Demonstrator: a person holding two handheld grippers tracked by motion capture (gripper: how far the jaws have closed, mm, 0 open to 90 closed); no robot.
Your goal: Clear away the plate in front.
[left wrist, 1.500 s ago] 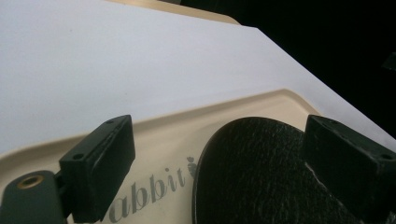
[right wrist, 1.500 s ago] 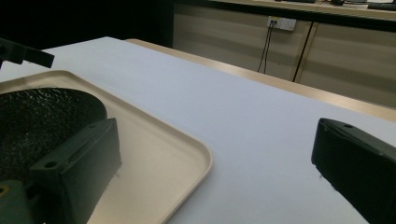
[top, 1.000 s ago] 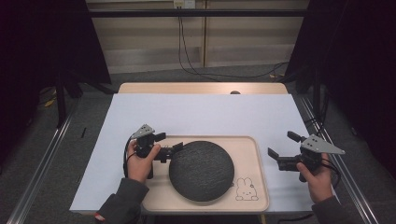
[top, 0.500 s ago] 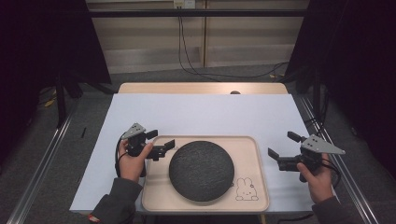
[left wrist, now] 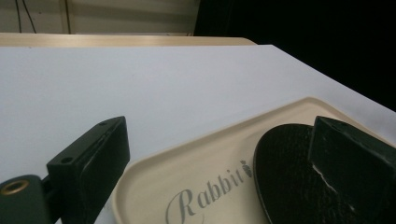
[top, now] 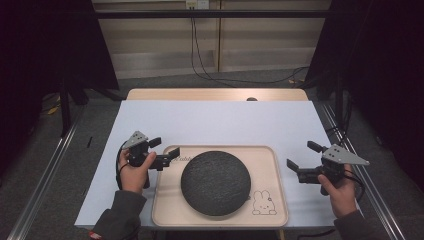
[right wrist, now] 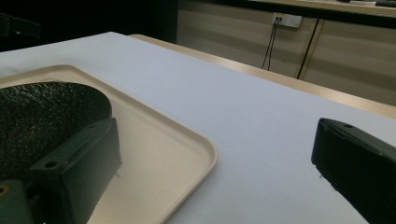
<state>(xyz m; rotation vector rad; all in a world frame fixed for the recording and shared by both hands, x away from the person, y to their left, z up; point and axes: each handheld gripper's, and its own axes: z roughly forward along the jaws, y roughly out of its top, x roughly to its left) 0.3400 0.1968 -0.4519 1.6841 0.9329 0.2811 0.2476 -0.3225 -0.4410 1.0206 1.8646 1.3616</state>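
A dark, rough round plate (top: 216, 182) lies in a beige tray (top: 270, 167) near the table's front edge. My left gripper (top: 165, 147) is open just off the tray's left far corner, pointing at the plate and holding nothing. In the left gripper view the jaws of the left gripper (left wrist: 219, 128) stand wide apart over the tray (left wrist: 154, 186), with the plate (left wrist: 285, 177) partly behind the right jaw. My right gripper (top: 302, 155) is open to the right of the tray, empty. The right gripper view looks between the open jaws of the right gripper (right wrist: 217, 130) past the tray rim (right wrist: 205, 154) and the plate (right wrist: 42, 116).
A white sheet (top: 220, 120) covers the table, with bare room behind and beside the tray. A small dark object (top: 251, 99) sits at the far wooden edge. The tray bears a rabbit drawing (top: 263, 202) and the word "Rabbit" (left wrist: 205, 193).
My left gripper has drawn back to the left, from the plate's left edge to just off the tray corner. The plate and the right gripper have stayed in place.
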